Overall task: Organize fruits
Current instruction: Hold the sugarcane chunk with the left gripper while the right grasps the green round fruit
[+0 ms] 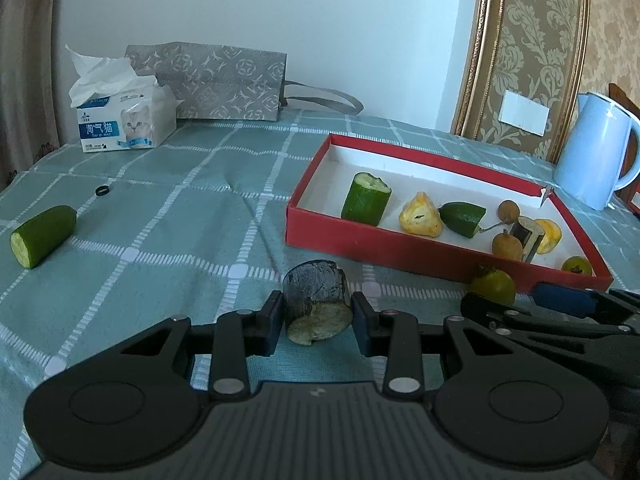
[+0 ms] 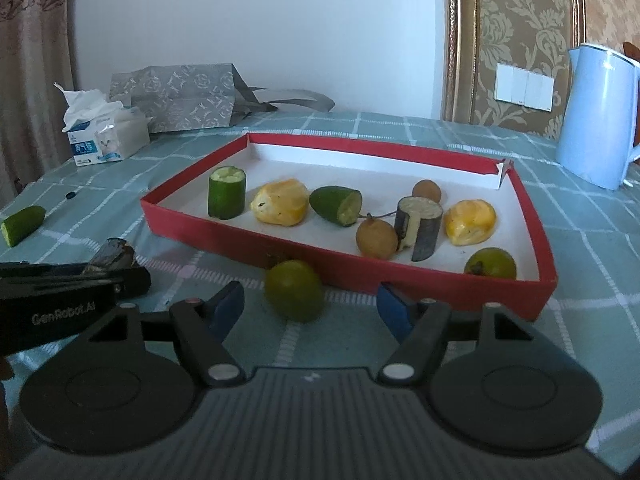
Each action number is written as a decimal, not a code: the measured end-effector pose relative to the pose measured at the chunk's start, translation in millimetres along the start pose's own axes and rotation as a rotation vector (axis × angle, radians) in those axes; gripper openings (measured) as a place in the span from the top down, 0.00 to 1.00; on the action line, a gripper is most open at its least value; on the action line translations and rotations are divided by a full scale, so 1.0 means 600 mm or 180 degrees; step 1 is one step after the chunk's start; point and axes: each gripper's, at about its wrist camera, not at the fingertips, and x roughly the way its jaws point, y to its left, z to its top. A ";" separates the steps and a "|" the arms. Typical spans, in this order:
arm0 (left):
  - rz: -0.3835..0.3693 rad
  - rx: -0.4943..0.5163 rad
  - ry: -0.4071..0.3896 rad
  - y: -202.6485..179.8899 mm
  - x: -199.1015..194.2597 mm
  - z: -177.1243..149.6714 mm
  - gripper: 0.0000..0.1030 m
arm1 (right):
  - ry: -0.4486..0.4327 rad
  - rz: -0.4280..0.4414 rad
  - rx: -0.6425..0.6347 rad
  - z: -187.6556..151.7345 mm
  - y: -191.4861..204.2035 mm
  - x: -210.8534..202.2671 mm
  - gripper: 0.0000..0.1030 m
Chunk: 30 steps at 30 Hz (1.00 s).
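Left wrist view: the left gripper is clamped on a short dark-skinned stub, its pale cut face turned toward the camera and its long axis running near to far, tilted up at the far end. It sits just above the bench, near the red tray. A half cucumber lies far left on the cloth, cut end nearest. A tissue pack and grey bag stand at the far edge, a blue kettle at far right.

Right wrist view: the right gripper stands partly open around a round green fruit resting on the bench against the tray's near wall; the pads do not touch it. The tray wall stands directly behind the fruit.
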 end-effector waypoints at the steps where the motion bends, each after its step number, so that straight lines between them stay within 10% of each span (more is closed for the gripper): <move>1: -0.0002 -0.0001 0.0002 0.000 0.000 0.000 0.66 | 0.0000 -0.0008 0.0018 0.001 0.000 0.002 0.31; 12: -0.0009 -0.0003 0.0006 0.000 0.000 0.000 0.66 | 0.0130 -0.0036 0.0151 0.007 0.005 0.024 0.32; 17: -0.0008 0.0002 0.0004 0.000 0.001 0.000 0.66 | 0.0115 -0.0020 0.0015 0.006 0.006 0.021 0.70; 30: -0.0029 0.0026 -0.0010 -0.001 -0.002 -0.003 0.66 | 0.0027 0.0096 -0.0107 -0.015 -0.016 -0.026 0.70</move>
